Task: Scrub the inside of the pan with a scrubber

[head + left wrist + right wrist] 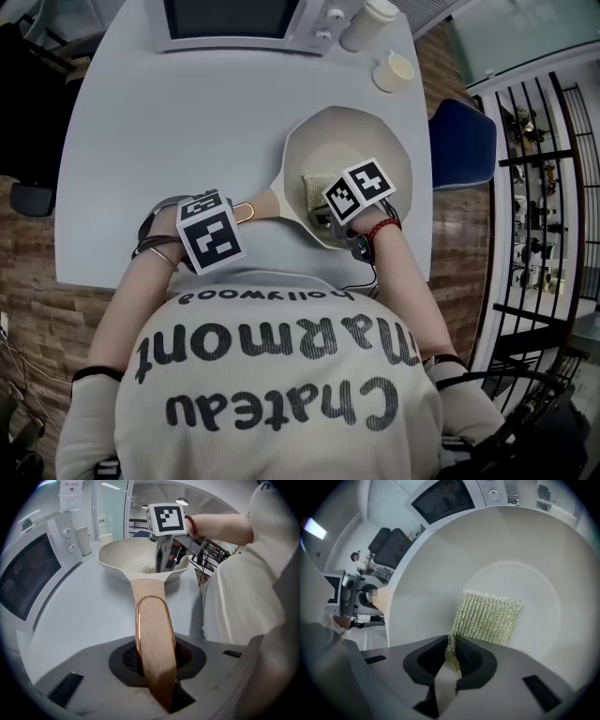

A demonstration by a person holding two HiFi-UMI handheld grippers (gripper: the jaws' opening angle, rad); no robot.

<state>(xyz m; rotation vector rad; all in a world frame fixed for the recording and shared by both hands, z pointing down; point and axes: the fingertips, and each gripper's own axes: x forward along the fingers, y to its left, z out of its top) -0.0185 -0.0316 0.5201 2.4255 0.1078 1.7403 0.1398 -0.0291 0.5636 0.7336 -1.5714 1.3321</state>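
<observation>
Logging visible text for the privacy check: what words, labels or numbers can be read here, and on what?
"Chateau Marmont": on the person's shirt, upside down in the head view.
"hollywood": same shirt, smaller.
Paper sign behind the microwave: too blurred to read.

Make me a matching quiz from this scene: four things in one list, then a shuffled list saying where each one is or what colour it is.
Things:
1. pan handle
2. scrubber
3. microwave
4. chair

Descriptions:
A. blue, beside the table
B. pinched in the right claw
C. has knobs, stands at the table's far edge
D. clamped in the left claw

Pairs: 1-D, 2-B, 3-C, 4-A
</observation>
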